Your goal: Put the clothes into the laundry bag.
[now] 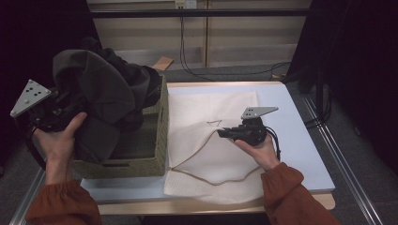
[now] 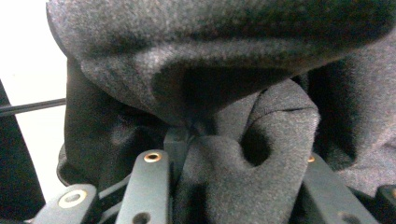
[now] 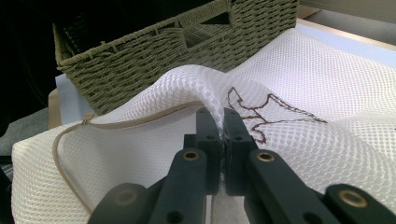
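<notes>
A dark grey garment (image 1: 105, 101) is bunched up and lifted above a woven olive basket (image 1: 159, 140) at the table's left. My left gripper (image 1: 70, 115) is shut on the garment (image 2: 224, 154), whose folds bulge between the jaws and hide the tips. A white mesh laundry bag (image 1: 206, 150) with a tan zipper edge lies flat on the table's middle. My right gripper (image 1: 223, 133) is shut on a pinched fold of the mesh bag (image 3: 289, 93), lifting it slightly next to a brown stitched motif (image 3: 254, 114). The basket (image 3: 140, 60) stands just beyond it.
The pale blue tabletop (image 1: 295, 140) shows bare to the right of the bag. Dark curtains flank both sides. Cables (image 1: 197, 70) run across the floor behind the table, below a wooden shelf unit.
</notes>
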Demonstrator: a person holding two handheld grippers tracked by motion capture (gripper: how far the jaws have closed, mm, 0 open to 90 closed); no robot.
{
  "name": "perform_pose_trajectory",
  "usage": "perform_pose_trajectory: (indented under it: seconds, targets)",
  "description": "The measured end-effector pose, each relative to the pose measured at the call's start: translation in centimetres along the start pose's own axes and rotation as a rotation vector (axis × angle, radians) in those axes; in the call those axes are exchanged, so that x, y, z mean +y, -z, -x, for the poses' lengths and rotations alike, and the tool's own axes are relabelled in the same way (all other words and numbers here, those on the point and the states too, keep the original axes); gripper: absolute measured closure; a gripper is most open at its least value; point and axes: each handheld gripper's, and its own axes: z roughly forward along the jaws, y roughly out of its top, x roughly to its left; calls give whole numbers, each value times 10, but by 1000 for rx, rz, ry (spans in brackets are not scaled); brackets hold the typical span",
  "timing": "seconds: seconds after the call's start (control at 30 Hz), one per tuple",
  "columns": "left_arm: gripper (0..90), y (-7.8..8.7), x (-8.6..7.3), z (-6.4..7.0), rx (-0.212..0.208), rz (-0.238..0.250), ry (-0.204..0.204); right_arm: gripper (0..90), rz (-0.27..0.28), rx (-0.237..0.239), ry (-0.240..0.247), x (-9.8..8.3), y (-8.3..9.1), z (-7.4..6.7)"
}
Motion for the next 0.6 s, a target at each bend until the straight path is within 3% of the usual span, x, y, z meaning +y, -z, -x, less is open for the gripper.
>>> perform_pose_trajectory:
  seconds: [0.1,0.4,0.6]
  targets:
    - [651,5,2,1,-4,20,9,879,3,0,-1,0,1,1]
    - [651,9,16,7,-27,27,-27,879,-1,-2,-1,0,0,1]
    - [651,13,28,13,-47,56,-32,879,-3,0,-2,-1,-1,1]
